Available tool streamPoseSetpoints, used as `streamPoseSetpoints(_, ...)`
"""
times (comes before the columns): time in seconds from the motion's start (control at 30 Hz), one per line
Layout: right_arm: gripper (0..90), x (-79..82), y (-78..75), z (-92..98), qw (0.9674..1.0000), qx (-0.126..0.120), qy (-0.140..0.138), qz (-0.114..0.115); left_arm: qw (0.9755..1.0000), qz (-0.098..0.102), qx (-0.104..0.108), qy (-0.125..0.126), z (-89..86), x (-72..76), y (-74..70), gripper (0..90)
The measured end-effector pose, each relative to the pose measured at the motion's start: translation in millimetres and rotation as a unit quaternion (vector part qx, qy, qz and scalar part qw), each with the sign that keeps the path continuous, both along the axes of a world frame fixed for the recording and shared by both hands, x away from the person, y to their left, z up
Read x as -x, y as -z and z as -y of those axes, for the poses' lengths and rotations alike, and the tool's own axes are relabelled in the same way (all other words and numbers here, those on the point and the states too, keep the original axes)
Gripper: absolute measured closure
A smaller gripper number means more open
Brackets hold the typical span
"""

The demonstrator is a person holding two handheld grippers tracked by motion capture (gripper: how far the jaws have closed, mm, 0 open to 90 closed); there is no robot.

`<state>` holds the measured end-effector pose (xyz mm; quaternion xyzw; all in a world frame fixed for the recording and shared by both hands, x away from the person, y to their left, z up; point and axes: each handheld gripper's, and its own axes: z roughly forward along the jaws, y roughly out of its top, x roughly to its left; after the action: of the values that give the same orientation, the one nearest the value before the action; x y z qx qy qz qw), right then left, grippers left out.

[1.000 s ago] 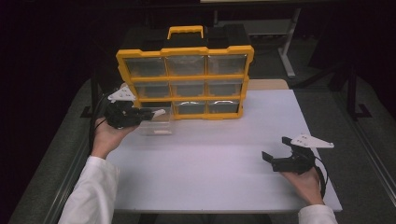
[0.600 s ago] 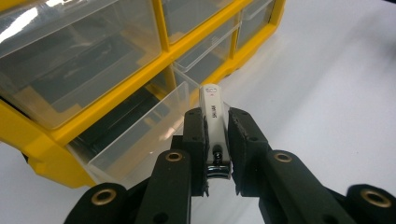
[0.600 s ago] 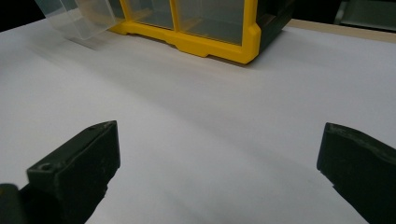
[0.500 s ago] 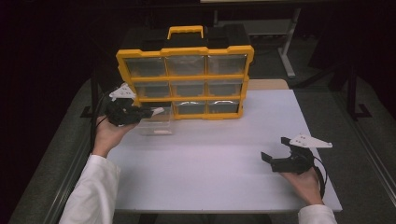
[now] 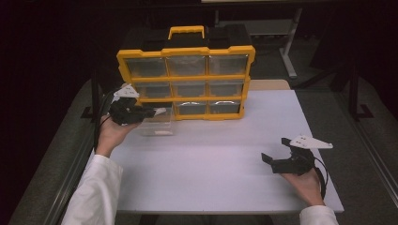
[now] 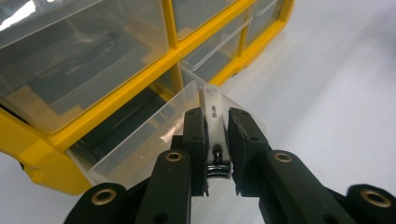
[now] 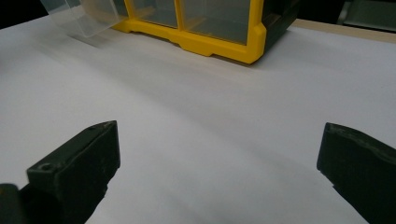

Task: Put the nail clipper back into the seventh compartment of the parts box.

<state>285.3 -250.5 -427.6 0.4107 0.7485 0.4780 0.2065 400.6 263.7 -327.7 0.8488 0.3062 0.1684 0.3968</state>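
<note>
Left gripper (image 6: 217, 140) clamps a nail clipper (image 6: 214, 126) above the organizer's (image 5: 185, 70) pulled-out drawer (image 6: 140, 140). Right gripper (image 5: 277, 161) gapes wide, well right of it.

Glossy yellow plastic organiser (image 5: 186, 50), clear plastic drawer (image 6: 140, 135), shiny metal nail clipper (image 6: 214, 122), matt white table (image 5: 211, 164)

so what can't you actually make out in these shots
- Contents of the organizer's closed drawers: high view, hazy clear fronts with glare.
- Inside of the pulled-out clear drawer: left gripper view, reflections; whether it holds anything is unclear.
- Nail clipper in the left tongs: its lower end is hidden between the pads; its engraving is too small to read.
- Right tongs: tips cut off by the frame's edge.
</note>
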Motion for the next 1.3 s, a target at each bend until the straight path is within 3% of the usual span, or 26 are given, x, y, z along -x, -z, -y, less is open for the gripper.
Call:
streamPoseSetpoints(0.17,0.0,0.2,0.1,0.0,1.0,-0.001,0.0,0.0,1.0,-0.004,0.006,0.0,0.6,-7.0,4.6,77.9)
streamPoseSetpoints(0.3,0.0,0.1,0.5,0.4,1.0,-0.001,0.0,-0.002,1.0,-0.005,-0.005,0.007,4.6,-9.8,7.6,77.9)
streamPoseSetpoints(0.5,0.0,-0.2,0.8,-0.1,1.0,0.0,-0.002,-0.002,1.0,-0.007,-0.005,-0.001,3.9,-13.1,10.5,77.0)
streamPoseSetpoints(0.53,0.0,-0.2,0.9,-0.1,1.0,0.0,-0.002,-0.002,0.9999,-0.005,0.003,-0.011,2.7,-12.8,9.5,73.7)
streamPoseSetpoints(0.57,0.0,0.0,0.8,0.0,1.0,-0.003,-0.004,-0.001,0.9998,-0.006,0.009,-0.015,2.2,-12.6,8.8,57.4)
streamPoseSetpoints(0.63,0.0,0.0,0.6,0.3,1.0,-0.005,-0.004,-0.001,0.9994,-0.002,0.031,-0.015,-1.1,-11.1,6.6,48.9)
streamPoseSetpoints(0.67,0.0,0.0,0.6,0.3,1.0,-0.005,-0.004,-0.001,0.9994,-0.002,0.031,-0.015,-1.1,-11.1,6.6,44.2)
streamPoseSetpoints(0.7,0.0,0.0,0.6,0.3,1.0,-0.005,-0.004,-0.001,0.9991,-0.001,0.042,-0.011,-2.9,-10.3,5.6,44.2)
streamPoseSetpoints(0.77,0.0,0.0,0.8,0.1,1.0,-0.005,-0.004,-0.001,0.9978,0.005,0.066,-0.009,-6.5,-8.2,3.2,32.0)
streamPoseSetpoints(0.83,0.0,-0.2,0.9,-0.4,1.0,-0.003,-0.005,-0.002,0.9973,0.016,0.069,-0.015,-7.0,-6.2,1.9,13.2)
streamPoseSetpoints(0.9,0.0,-0.4,1.1,-0.6,1.0,-0.002,-0.005,-0.002,0.9976,0.019,0.065,-0.014,-6.1,-4.7,1.5,10.8)
streamPoseSetpoints(0.97,0.0,-0.4,1.4,-1.2,1.0,-0.002,-0.005,-0.004,0.9973,0.027,0.067,-0.009,-4.9,-2.2,1.1,1.9)
streamPoseSetpoints(1.07,0.0,-0.5,1.7,-1.3,1.0,-0.001,-0.005,-0.004,0.9967,0.03,0.074,-0.016,-4.1,-0.8,2.9,0.0)
streamPoseSetpoints(1.13,0.0,-0.2,1.5,-1.2,1.0,-0.002,-0.004,-0.004,0.9958,0.049,0.072,-0.027,-7.3,2.0,5.9,0.0)
streamPoseSetpoints(1.17,0.0,-0.1,1.4,-1.1,1.0,-0.002,-0.004,-0.004,0.9958,0.049,0.072,-0.027,-7.3,2.0,5.9,0.0)
streamPoseSetpoints(1.3,0.0,-0.2,1.6,-0.9,1.0,-0.002,-0.004,-0.004,0.9936,0.057,0.09,-0.037,-15.7,5.4,8.2,0.0)
